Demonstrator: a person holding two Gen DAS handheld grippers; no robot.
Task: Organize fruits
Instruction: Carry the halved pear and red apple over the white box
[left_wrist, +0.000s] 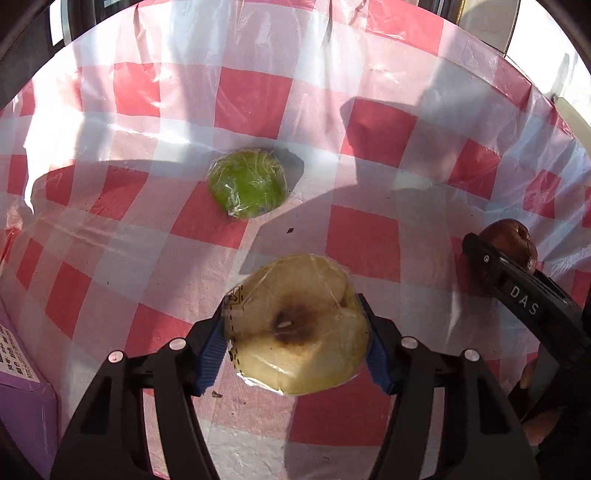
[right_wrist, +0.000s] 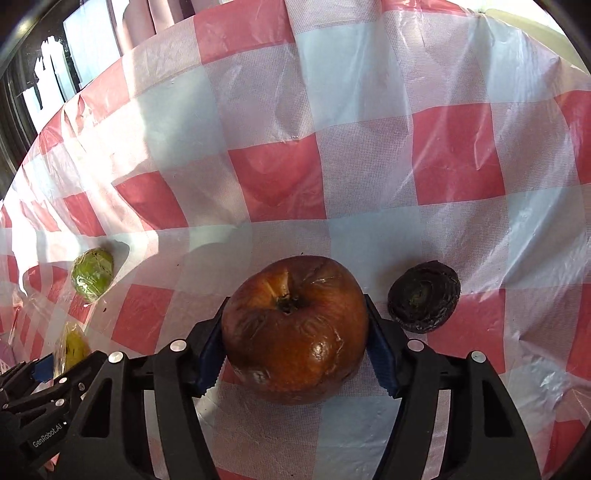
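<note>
Left claw (left_wrist: 297, 338) pinching a pale yellow wrapped fruit (left_wrist: 297, 325), blue pads (left_wrist: 210, 354) pressed to both its sides. Right claw (right_wrist: 293, 341) clamped likewise on a wrinkled brown apple (right_wrist: 295, 328).

Taking the brown apple as landmark: a shrivelled black fruit (right_wrist: 424, 297) just to its right, apart from it and clear of the claw finger. A green wrapped fruit (right_wrist: 92, 278) well off to its left, with bare checked cloth (right_wrist: 369, 166) between. Beyond the apple, wide open room on the desk up to the far edge, where the cloth folds and drops away. To the apple's far left, a purple box (left_wrist: 26, 387) at the near corner, cut off by the frame.

In the left wrist view, the brown apple mostly hidden behind the right claw's black finger at the right border. Whether either held fruit rests on the cloth or hangs just above it: cannot tell. Background past the desk edge washed out by glare.
</note>
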